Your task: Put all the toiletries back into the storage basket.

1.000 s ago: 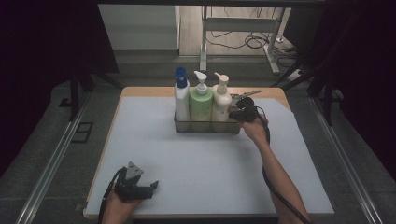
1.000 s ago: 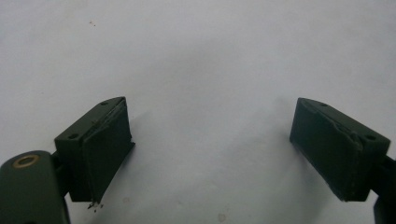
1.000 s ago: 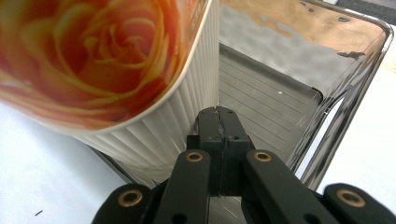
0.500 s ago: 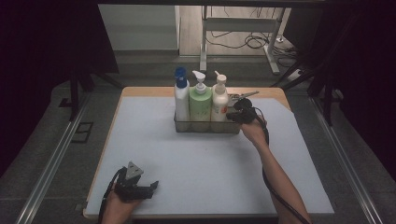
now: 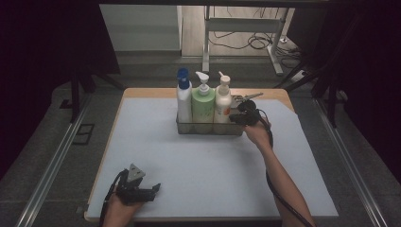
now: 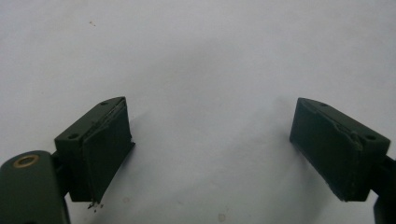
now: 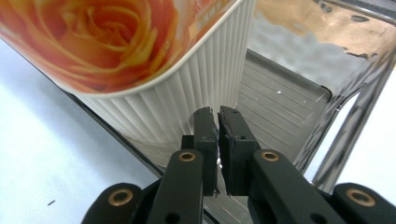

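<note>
Three bottles stand upright in the metal tray at the table's far side. Right gripper is nearly clenched on the tray's thin wall beside the rose-print bottle, jaws just easing apart. Left gripper rests released, near edge. Work looks close to done.

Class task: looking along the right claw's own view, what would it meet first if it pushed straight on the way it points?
Probably the metal tray's floor or far wall; the rose-printed bottle sits just left of the right claw's line. Depth is unclear.

Hidden and cut off

The cream bottle is cropped by the right gripper view's top edge; the rack hides the bottles' bases.
</note>
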`<control>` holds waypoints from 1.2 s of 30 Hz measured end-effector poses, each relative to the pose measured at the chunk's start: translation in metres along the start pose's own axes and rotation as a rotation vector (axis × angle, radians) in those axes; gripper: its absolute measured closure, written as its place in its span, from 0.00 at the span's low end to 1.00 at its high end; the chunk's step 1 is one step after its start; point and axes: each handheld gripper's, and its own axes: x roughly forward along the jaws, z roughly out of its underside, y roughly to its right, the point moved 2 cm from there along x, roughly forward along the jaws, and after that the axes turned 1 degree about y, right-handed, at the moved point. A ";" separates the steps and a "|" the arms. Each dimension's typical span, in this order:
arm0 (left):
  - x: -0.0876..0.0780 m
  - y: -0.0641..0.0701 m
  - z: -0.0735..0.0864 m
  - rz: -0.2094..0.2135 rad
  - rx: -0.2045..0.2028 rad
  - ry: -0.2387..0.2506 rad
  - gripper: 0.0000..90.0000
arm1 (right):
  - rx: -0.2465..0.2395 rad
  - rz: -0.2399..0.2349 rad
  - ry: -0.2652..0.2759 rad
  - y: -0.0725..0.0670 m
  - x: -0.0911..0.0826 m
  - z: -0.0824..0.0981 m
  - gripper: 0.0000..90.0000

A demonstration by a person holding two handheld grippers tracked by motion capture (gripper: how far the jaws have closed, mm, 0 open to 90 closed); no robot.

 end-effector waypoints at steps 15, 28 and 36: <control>0.000 0.000 0.000 0.000 0.000 0.000 0.14 | -0.028 0.020 0.012 -0.002 -0.012 0.001 0.77; 0.000 0.000 0.000 0.000 0.000 0.001 0.14 | -0.043 0.018 0.023 -0.005 -0.026 0.005 0.63; 0.000 0.000 0.000 0.000 0.000 0.002 0.14 | -0.050 -0.002 0.024 -0.010 -0.031 0.007 0.50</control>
